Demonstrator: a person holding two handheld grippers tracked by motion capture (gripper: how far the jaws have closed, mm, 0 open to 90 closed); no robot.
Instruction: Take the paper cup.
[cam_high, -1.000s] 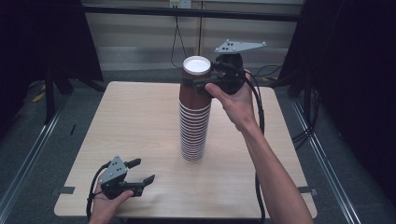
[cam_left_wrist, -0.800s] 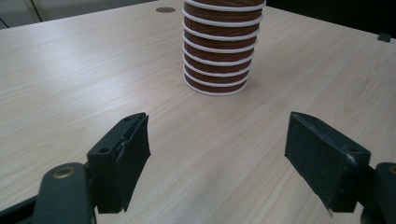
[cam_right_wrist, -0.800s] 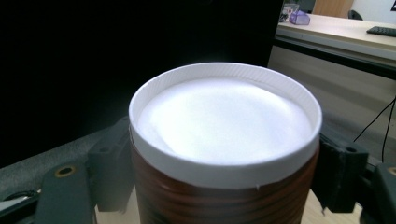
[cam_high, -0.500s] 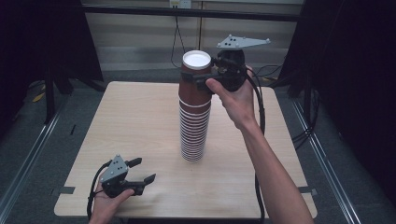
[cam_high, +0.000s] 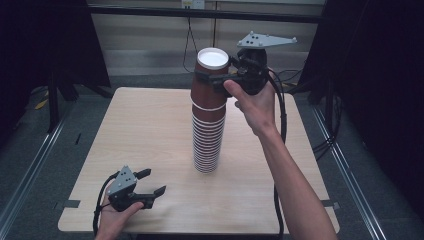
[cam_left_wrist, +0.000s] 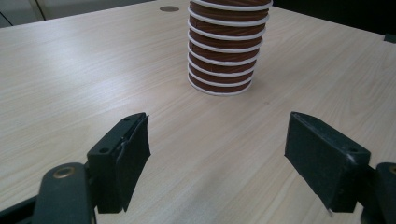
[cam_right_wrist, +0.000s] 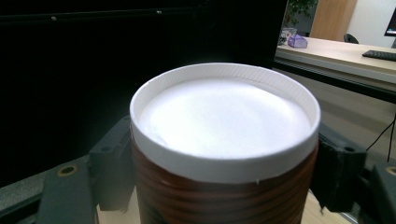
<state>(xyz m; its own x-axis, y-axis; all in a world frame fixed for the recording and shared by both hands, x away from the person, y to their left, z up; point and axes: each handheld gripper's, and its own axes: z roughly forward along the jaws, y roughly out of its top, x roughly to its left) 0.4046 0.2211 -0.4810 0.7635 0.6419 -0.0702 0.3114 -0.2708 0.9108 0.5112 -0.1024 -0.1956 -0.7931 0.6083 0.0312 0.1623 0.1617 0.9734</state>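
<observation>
**A:** Which way does the lift go from here?

**B:** Straight up, I'd say. The stack of cups (cam_high: 207, 135) stands upside down at the middle of the table (cam_high: 140, 125), with its long axis upright. My right tongs (cam_high: 214, 80) come in from 3 o'clock, level, at the very top. They are closed on the top cup (cam_high: 210, 90), one jaw on each side just under its white base. In the right gripper view, that base sits between the two jaws.

**A:** And the other hand?

**B:** My left tongs (cam_high: 152, 182) rest on the table at about 7 o'clock from the foot of the stack, well apart from it. Their jaws stand wide with nothing between them and point toward the stack's base. The right hand (cam_high: 255, 107) is plainly the nearer one and is doing the work.

**A:** Counts?

**B:** One stack, two tongs, one table. The cups are nested too tightly for an exact count. I can make out well over a dozen white rims below the top cup.

**A:** Any risk?

**B:** I judge the pull has to follow the upright axis. A sideways tug could tip the stack, and the left tongs are too far away to steady it.
</observation>
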